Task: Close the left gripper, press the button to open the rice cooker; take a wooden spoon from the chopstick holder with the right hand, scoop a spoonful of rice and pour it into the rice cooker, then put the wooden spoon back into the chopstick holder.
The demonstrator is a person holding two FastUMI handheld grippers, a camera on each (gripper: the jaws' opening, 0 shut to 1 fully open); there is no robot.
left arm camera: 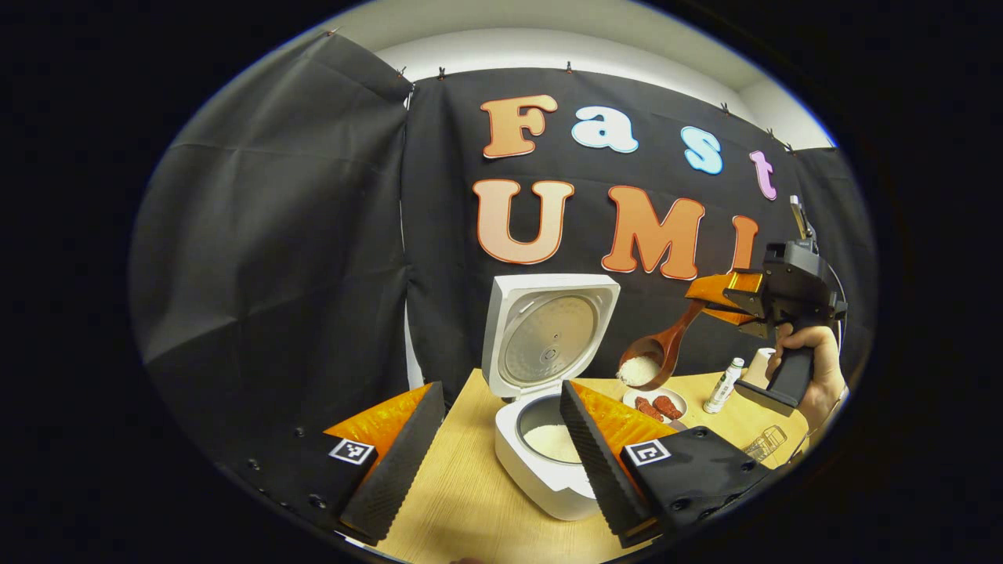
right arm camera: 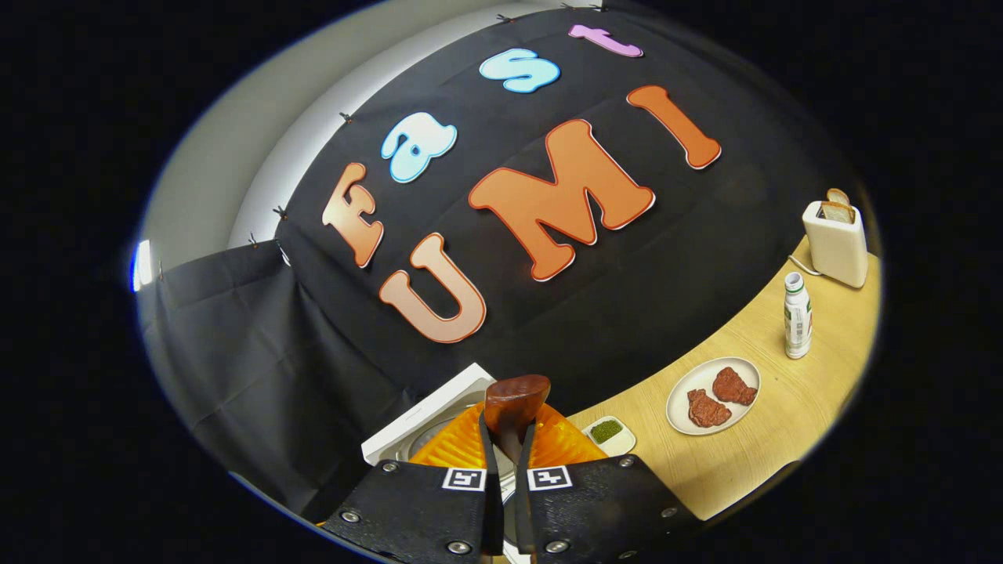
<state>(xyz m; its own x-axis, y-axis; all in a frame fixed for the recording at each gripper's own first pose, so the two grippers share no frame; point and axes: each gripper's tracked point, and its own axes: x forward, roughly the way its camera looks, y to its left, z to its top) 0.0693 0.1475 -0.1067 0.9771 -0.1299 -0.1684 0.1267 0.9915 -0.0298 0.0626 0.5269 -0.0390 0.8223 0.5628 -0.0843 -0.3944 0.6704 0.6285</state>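
Progress is well past the midpoint, by my reading. In the left gripper view the white rice cooker [left arm camera: 548,462] stands on the pale wooden counter [left arm camera: 462,493] with its square white lid [left arm camera: 548,337] swung upright, so the button press is done. The inner pot already holds some white rice [left arm camera: 555,442].

At about two o'clock from the cooker, the right hand-held gripper [left arm camera: 717,296], carried in a person's hand [left arm camera: 815,368], is clamped on the handle of the brown wooden spoon [left arm camera: 662,348]. The spoon's bowl hangs down and holds a heap of white rice. It hovers above and to the right of the pot, roughly over the white plate with two reddish meat pieces [left arm camera: 658,403], not yet over the opening. So the spoon is taken and the scoop made. What remains is to carry it over the pot, tip it, and return it to the chopstick holder.

The left hand-held gripper [left arm camera: 501,462] sits low at six o'clock, its two fingers spread wide with nothing between them.

In the right gripper view the fingers of the right hand-held gripper [right arm camera: 508,439] pinch the spoon's handle, whose dark end pokes up at twelve o'clock from them. The spoon bowl and its rice are hidden beneath the fingers, and just a corner of the cooker lid [right arm camera: 427,415] peeks out at ten o'clock. I cannot pick out the chopstick holder or the rice container in either view. The left gripper's right finger covers part of the cooker's rim, and the cooker's button is not discernible.
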